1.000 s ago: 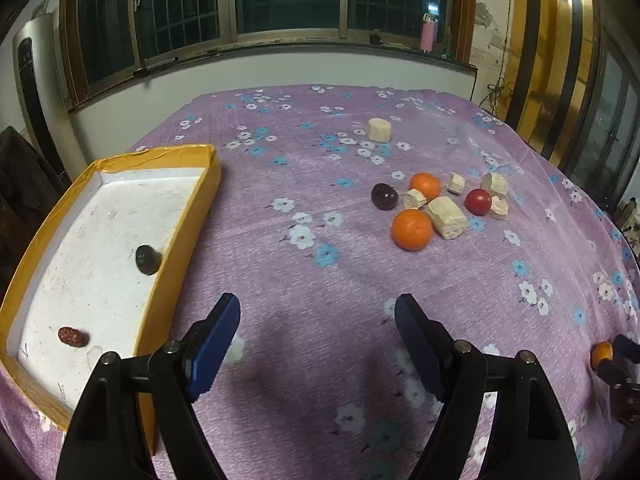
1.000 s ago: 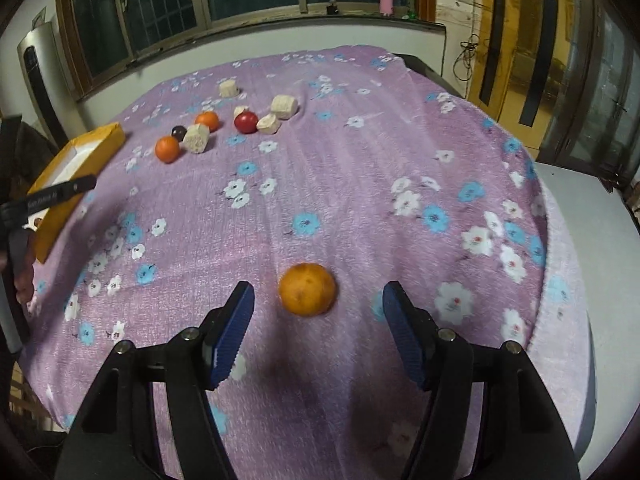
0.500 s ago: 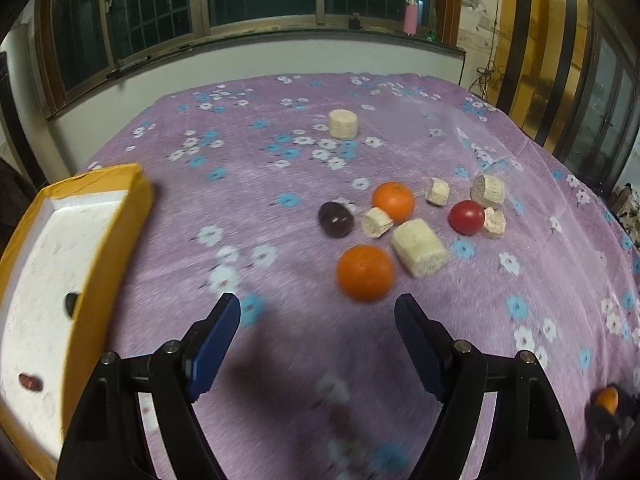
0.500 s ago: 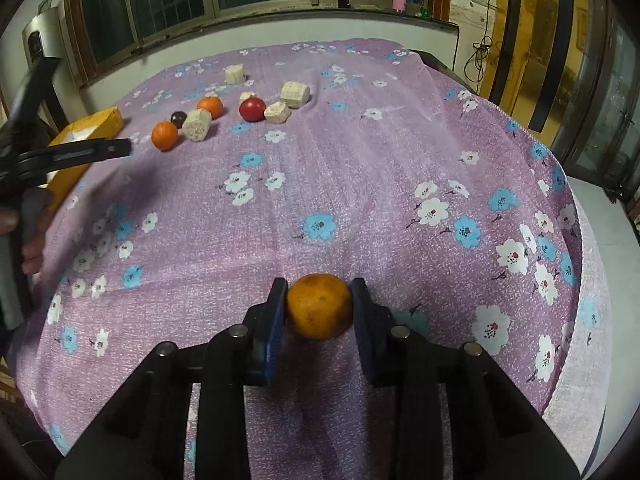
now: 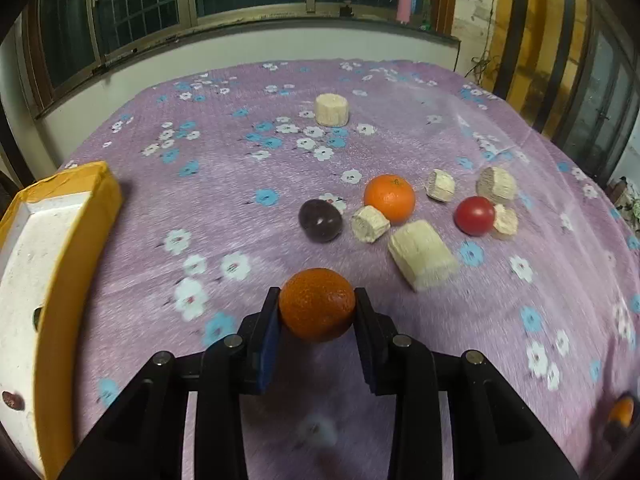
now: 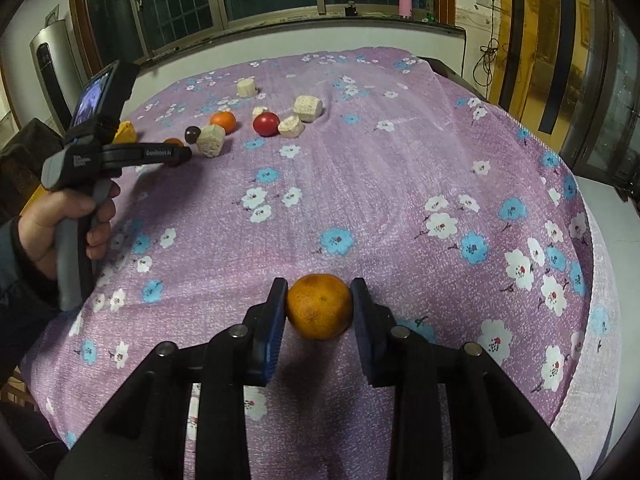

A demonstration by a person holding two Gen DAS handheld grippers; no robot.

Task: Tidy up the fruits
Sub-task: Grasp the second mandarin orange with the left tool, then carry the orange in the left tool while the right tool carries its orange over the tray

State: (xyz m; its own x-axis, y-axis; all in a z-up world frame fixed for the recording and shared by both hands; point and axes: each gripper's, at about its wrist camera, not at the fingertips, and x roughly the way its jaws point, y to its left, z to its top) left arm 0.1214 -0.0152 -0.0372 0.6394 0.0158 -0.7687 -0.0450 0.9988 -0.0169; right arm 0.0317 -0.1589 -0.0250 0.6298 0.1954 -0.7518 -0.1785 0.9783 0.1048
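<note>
Got my left gripper (image 5: 316,312) clamped on one orange (image 5: 317,304) and my right gripper (image 6: 319,308) on another orange (image 6: 319,306), both squeezed across the middle just over the purple tablecloth (image 6: 360,184), since they look firm but roll-prone.

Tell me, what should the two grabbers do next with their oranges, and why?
Probably lift a little, then carry toward the yellow box. The left gripper is shut on the dark orange, the right gripper is shut on the pale orange, and the box already holds small fruits.
</note>
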